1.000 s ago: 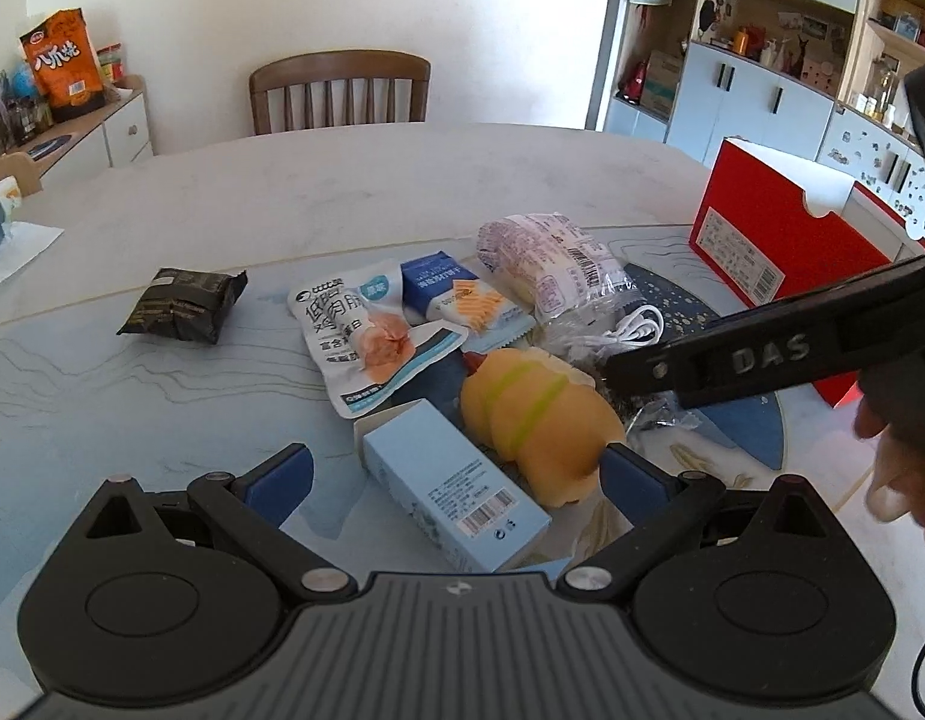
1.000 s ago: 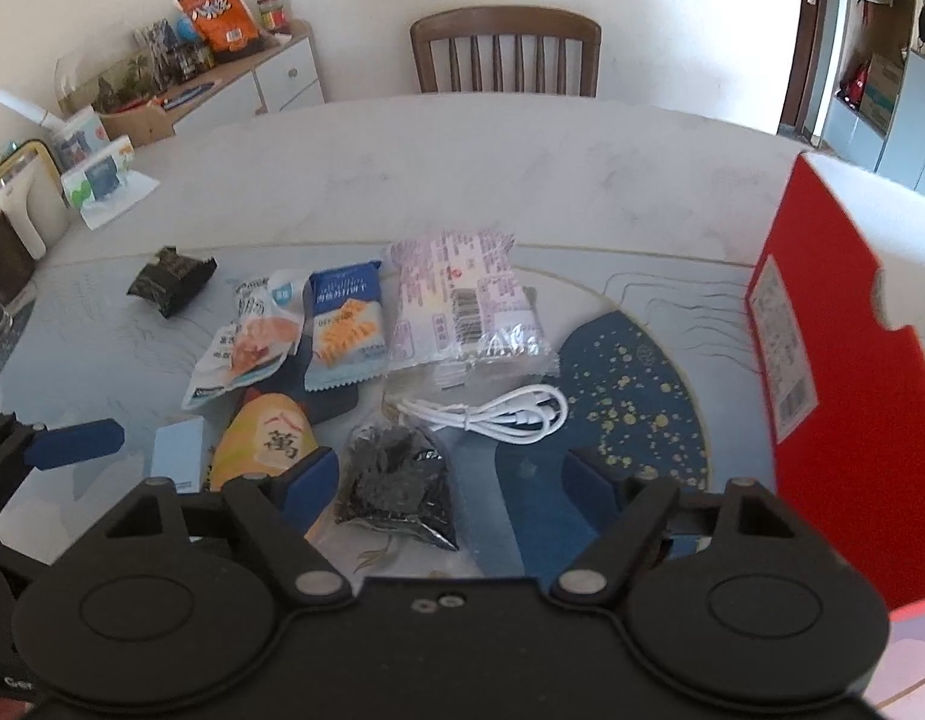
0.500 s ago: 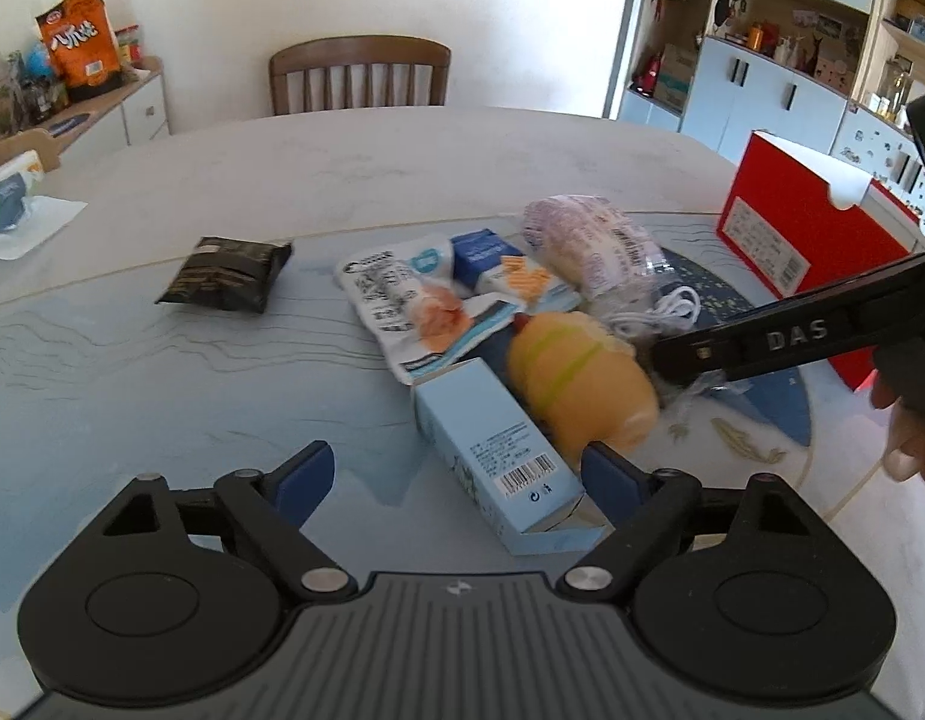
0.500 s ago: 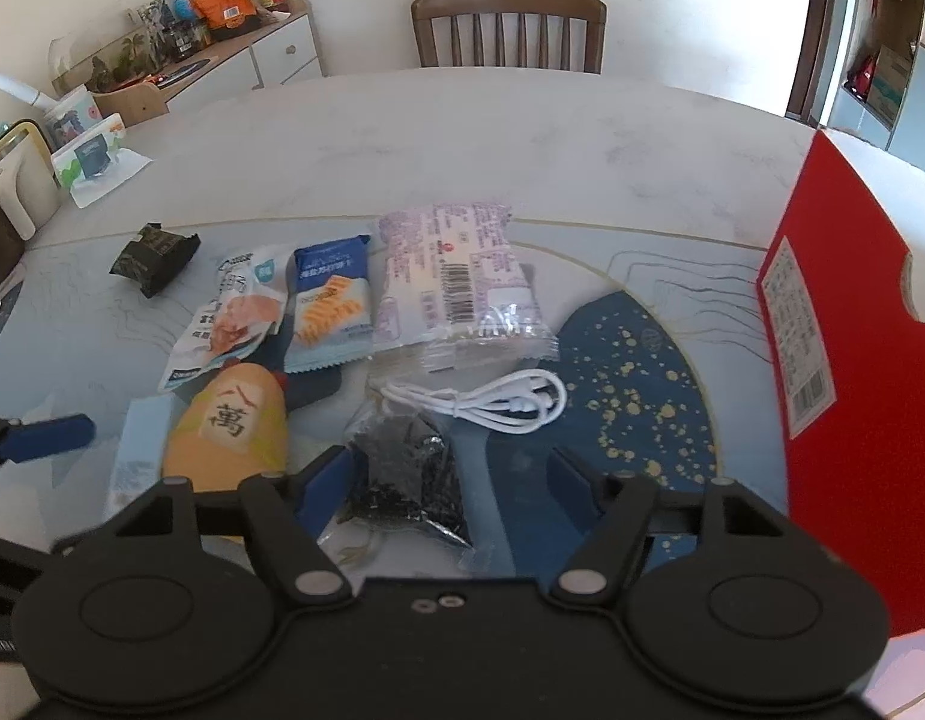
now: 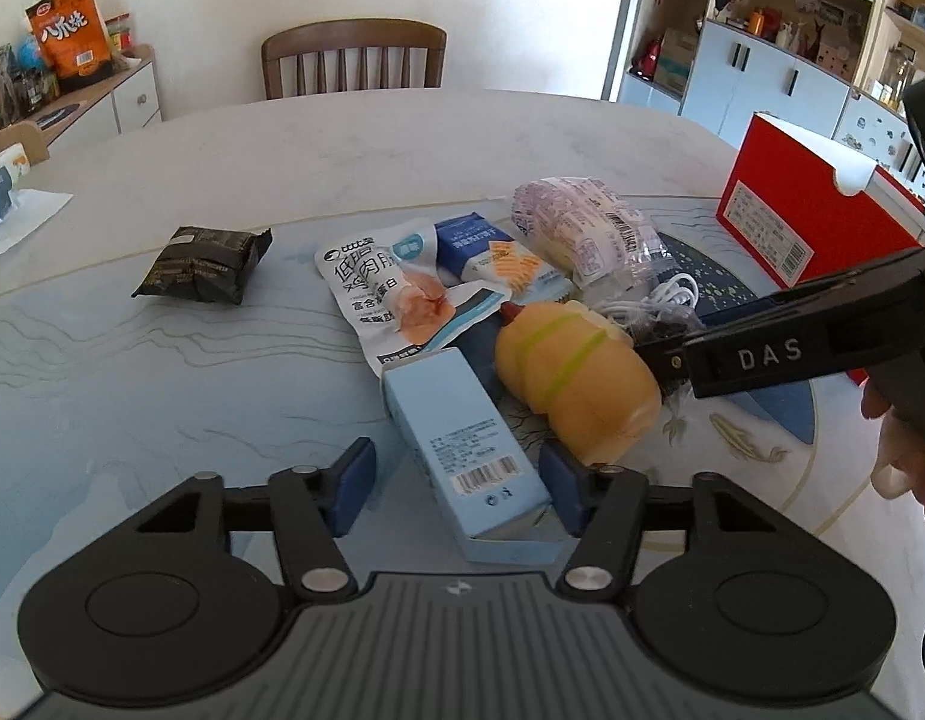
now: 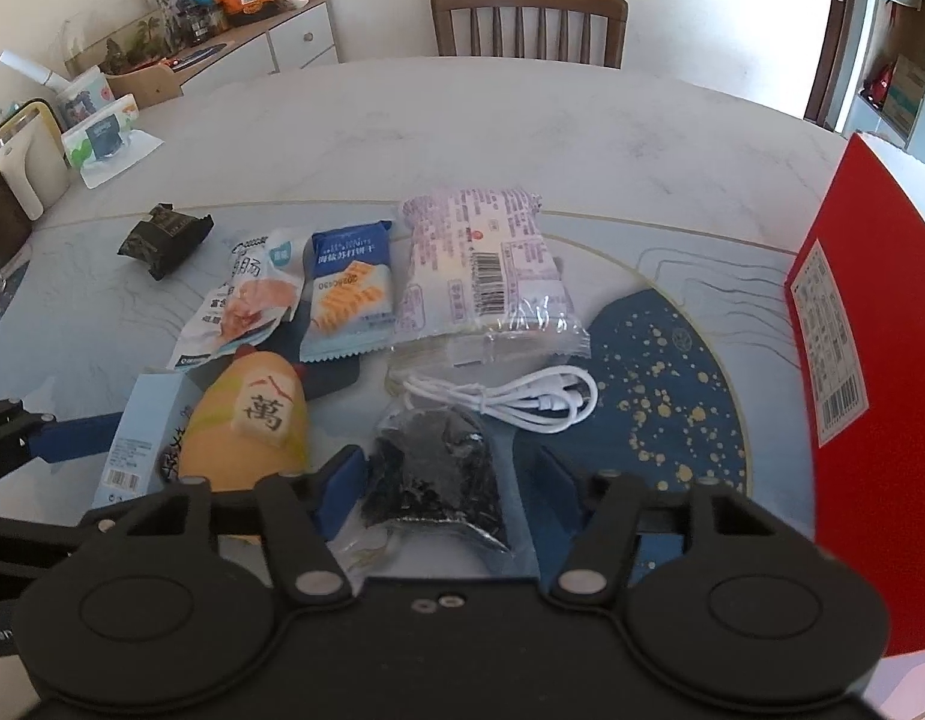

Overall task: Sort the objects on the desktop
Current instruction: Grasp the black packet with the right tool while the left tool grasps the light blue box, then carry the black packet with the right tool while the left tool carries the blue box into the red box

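A pile of items lies on the round table. My left gripper point(image 5: 456, 489) is open, its fingers either side of the near end of a light blue box point(image 5: 462, 438). A yellow plush toy point(image 5: 573, 384) lies right of the box. My right gripper point(image 6: 444, 489) is open around a clear bag of black pieces point(image 6: 438, 474). A white cable point(image 6: 522, 399), a purple-white bread pack point(image 6: 483, 270), a blue cracker pack point(image 6: 348, 288) and a white chicken pouch point(image 6: 246, 306) lie beyond. A dark snack pack point(image 5: 201, 264) lies apart at the left.
A red box point(image 6: 864, 360) stands at the right, also in the left wrist view point(image 5: 816, 216). A wooden chair point(image 5: 354, 60) stands behind the table. A sideboard with an orange snack bag point(image 5: 69, 33) is at the far left. Cabinets fill the right background.
My left gripper has shifted left and closer, so the blue box now lies between its fingers. My right gripper has come down closer over the bag of black pieces.
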`<state>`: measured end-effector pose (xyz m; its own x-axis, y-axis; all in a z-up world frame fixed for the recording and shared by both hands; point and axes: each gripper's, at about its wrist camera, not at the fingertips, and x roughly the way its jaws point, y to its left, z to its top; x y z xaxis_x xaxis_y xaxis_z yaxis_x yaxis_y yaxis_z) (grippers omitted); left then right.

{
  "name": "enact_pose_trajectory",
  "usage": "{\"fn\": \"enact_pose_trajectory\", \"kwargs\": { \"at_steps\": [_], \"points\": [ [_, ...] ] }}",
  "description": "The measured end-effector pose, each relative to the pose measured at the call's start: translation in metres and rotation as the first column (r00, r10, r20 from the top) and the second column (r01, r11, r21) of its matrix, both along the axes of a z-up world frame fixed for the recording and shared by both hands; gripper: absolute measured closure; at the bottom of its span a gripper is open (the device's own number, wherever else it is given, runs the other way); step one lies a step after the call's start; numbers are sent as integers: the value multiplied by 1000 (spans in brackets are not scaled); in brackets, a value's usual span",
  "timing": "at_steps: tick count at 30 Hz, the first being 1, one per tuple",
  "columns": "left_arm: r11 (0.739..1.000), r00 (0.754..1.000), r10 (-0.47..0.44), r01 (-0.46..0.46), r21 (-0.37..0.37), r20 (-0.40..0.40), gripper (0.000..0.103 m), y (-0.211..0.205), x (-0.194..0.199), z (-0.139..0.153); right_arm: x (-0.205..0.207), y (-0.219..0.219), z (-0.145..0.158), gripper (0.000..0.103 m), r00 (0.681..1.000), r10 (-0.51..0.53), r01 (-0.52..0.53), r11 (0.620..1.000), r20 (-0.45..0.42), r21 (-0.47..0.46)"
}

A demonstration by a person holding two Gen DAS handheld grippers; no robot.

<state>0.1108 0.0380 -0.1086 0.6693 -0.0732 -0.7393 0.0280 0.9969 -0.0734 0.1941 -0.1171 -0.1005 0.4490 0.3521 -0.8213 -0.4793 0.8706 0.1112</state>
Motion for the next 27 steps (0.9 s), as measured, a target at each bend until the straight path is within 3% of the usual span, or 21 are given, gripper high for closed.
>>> {"fn": "enact_pose_trajectory", "kwargs": {
  "at_steps": [5,11,27],
  "points": [
    [1000,1000,7,-7,-4,-9,60,-1,1,1,-1,1,2,61,1000,5,-5,1000,-1,2],
    [1000,1000,23,-23,6,-16,69,0,-1,3,-5,1,6,69,1000,-1,1,1000,9,-7],
    [1000,1000,25,-25,6,6,75,-8,-24,20,-27,-20,31,72,999,-32,31,999,30,36]
  ]
}}
